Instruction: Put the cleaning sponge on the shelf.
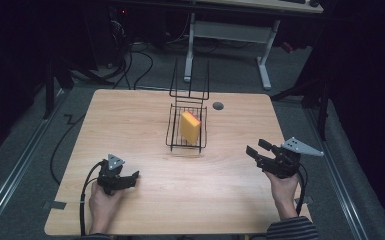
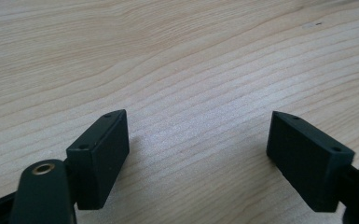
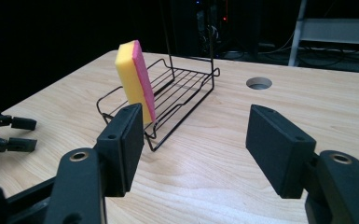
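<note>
Sponge (image 1: 190, 127) stands on edge in wire rack (image 1: 172, 131) at bench (image 1: 130, 120) centre, propped by rack. Left tool (image 1: 129, 177) and right tool (image 1: 258, 148) rest near bench's near corners, well apart from rack, both spread wide, empty.

Bare table (image 1: 220, 185) lies open around the mid-table wire rack (image 1: 172, 135) holding a sponge (image 1: 190, 126).

Sponge standing in a wire rack on the counter

A yellow sponge (image 1: 190, 127) is propped upright in a black wire rack (image 1: 186, 131) at the counter's (image 1: 145, 115) centre; the left claw (image 1: 134, 176) and right claw (image 1: 256, 147) are held open, well apart, nearer.
</note>
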`<state>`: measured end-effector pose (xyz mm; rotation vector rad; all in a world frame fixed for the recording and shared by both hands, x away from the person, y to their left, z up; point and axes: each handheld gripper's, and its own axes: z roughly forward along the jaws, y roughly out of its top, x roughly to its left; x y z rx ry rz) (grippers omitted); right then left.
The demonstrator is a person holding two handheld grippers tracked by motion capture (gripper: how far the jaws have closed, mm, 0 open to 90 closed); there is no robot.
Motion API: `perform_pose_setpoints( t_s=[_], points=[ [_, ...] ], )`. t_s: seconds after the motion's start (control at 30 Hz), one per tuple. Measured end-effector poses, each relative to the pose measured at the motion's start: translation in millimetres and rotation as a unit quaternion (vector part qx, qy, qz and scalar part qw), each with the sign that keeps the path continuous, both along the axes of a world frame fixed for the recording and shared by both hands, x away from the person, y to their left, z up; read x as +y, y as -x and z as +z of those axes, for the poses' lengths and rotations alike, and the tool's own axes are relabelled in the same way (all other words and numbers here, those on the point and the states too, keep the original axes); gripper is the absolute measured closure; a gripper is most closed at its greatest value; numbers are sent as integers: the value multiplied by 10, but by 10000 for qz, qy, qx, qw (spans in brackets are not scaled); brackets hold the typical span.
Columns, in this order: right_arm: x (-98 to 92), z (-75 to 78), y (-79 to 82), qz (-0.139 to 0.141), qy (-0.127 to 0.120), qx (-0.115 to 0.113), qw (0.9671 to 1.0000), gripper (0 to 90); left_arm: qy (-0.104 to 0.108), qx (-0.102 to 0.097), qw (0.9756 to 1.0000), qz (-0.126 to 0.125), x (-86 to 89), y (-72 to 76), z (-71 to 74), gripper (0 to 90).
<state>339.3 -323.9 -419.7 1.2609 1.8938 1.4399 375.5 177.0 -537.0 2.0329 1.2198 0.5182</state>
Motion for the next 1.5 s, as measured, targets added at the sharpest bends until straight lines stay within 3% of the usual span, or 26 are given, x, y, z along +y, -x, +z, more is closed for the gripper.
perform_pose_setpoints(
  t_s=[0.7,1.5],
  points=[
    [-66,-231,58,-93,-71,195,9997,374,-2,2,10000,-1,0,0,1,215],
    [-31,-600,18,-285,78,493,9984,379,-2,2,10000,-1,0,0,1,215]
  ],
)
